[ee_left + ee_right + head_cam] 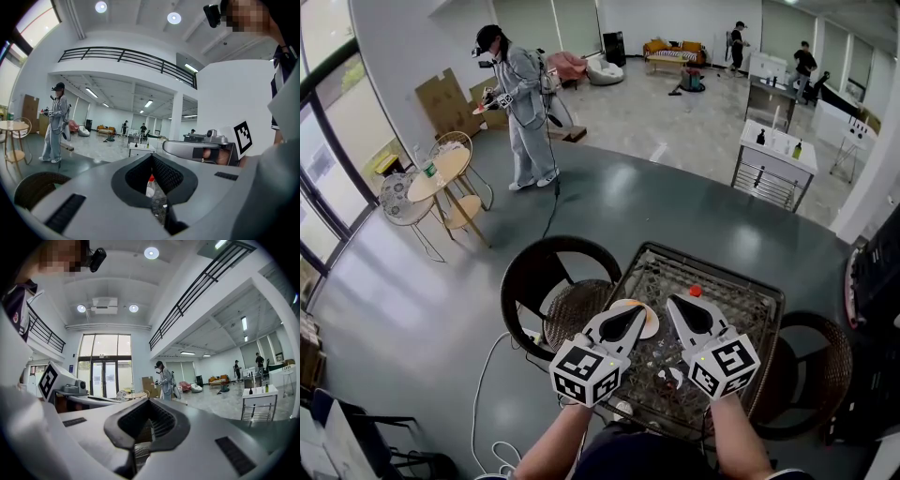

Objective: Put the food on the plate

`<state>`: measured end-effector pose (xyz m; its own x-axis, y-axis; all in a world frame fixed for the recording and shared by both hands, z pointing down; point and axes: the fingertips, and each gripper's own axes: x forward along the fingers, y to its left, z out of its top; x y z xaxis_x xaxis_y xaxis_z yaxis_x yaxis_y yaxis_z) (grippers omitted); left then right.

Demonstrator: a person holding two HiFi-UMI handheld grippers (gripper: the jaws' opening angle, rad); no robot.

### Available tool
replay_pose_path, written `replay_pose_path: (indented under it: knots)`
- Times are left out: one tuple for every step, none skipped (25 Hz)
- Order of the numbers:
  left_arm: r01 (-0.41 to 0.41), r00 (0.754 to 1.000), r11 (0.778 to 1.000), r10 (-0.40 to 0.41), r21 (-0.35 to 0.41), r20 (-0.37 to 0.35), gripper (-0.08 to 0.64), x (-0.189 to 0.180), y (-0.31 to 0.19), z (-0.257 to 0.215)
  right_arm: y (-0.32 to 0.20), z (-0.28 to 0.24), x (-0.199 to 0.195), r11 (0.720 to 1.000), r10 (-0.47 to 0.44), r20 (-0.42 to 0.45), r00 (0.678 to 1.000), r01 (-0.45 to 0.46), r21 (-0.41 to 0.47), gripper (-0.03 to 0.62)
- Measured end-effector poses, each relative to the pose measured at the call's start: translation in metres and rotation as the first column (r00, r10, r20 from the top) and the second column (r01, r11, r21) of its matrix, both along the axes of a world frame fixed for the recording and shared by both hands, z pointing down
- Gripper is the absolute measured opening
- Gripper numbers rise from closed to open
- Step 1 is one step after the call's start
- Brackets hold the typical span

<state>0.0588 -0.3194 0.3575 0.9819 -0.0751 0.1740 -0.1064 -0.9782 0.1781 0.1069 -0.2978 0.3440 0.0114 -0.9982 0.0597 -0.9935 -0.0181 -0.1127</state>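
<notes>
Black-and-white square markers (581, 373) on left gripper (638, 310), right gripper (672, 302)

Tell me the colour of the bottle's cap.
Red cap on the bottle; the left gripper view shows it best.

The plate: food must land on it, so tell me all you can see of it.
The plate is round, tan-orange inside with a pale rim. It lies flat on the table, near its left edge. The left gripper hangs over it and hides part of it; whether they touch cannot be told. No food shows on the visible part.
</notes>
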Motion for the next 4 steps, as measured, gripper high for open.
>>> replay_pose_path:
  knots:
    - [0.001,1.0,1.0,-0.001,-0.001,0.001,0.009,0.0004,0.0001,-0.0001,0.0002,-0.0002,0.0005,1.0,0.0,0.0,1.0,0.0,0.0,0.005]
    - [0.001,1.0,1.0,-0.001,-0.001,0.001,0.009,0.001,0.0005,-0.0003,0.0006,-0.0006,0.0011,1.0,0.0,0.001,1.0,0.0,-0.001,0.005]
    - [0.002,1.0,1.0,-0.002,-0.002,0.001,0.009,0.0015,0.001,-0.0006,0.0012,-0.001,0.0018,1.0,0.0,0.002,1.0,0.0,-0.001,0.005]
    - [0.002,1.0,1.0,-0.002,-0.002,0.002,0.009,0.0021,0.0015,-0.001,0.0018,-0.0015,0.0024,1.0,0.0,0.002,1.0,0.0,-0.001,0.005]
